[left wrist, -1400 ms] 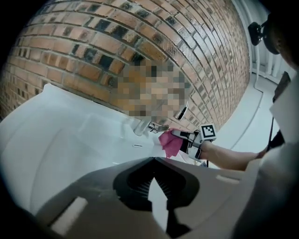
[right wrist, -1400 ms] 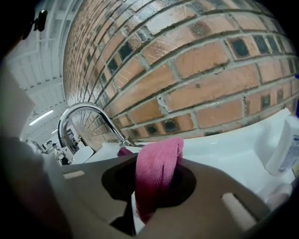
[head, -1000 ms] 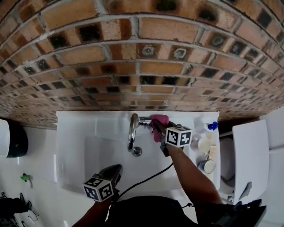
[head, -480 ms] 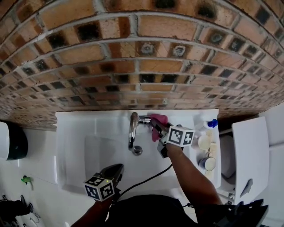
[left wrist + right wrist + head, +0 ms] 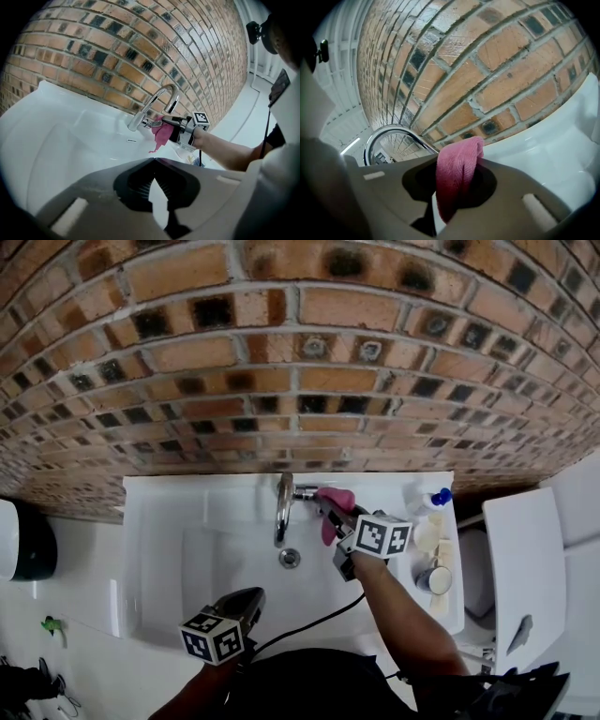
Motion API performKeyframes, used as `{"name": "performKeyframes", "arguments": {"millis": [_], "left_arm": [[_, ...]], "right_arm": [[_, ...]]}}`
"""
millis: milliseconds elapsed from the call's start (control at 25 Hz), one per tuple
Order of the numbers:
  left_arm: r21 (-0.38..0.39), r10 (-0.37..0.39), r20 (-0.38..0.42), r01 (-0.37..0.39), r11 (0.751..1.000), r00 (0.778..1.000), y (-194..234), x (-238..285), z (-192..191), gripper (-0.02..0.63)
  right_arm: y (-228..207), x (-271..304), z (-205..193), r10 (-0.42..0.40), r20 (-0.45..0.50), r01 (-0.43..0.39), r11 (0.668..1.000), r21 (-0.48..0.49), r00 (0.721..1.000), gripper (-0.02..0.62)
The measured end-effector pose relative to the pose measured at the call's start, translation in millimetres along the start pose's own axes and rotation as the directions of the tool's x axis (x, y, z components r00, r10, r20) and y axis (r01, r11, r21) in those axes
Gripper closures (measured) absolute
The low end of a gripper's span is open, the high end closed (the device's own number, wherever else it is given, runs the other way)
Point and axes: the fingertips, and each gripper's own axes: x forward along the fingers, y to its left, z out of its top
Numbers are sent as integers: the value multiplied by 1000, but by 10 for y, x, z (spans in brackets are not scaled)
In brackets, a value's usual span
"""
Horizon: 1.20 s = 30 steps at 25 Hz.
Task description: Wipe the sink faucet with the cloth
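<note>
Pink cloth [image 5: 457,173] clamped in right gripper [image 5: 328,504], at chrome faucet [image 5: 280,507] handle. Advice: press firmly, follow the spout's curve. Left gripper [image 5: 251,596] closed, empty, idle.

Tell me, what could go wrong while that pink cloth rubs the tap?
The right claw pinches the pink cloth right beside the faucet lever, so a push might nudge it and start water. The cloth's loose end hangs and could snag. The forearm lies near the blue-capped bottle and might knock it over.
</note>
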Motion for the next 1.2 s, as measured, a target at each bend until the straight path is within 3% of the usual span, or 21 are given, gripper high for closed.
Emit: {"name": "performKeyframes", "arguments": {"millis": [200, 600, 800, 1000, 1200], "left_arm": [[19, -14, 5, 14, 1000, 1000, -45, -95, -42, 603], [47, -18, 2, 18, 999, 1000, 83, -313, -52, 603], [37, -1, -3, 1, 999, 1000, 246, -451, -65, 603], [26, 42, -7, -42, 999, 999, 480, -627, -31, 601], [22, 82, -19, -82, 996, 996, 702, -757, -6, 601]], "right_arm": [[85, -131, -26, -56, -8, 55, 993, -107, 998, 532], [364, -141, -429, -1, 7, 1, 999, -47, 1000, 531], [286, 186, -694, -1, 42, -5, 991, 136, 999, 531], [-126, 461, -746, -113, 147, 45, 914, 404, 983, 531], [-282, 549, -638, -163, 195, 66, 903, 425, 967, 531]]}}
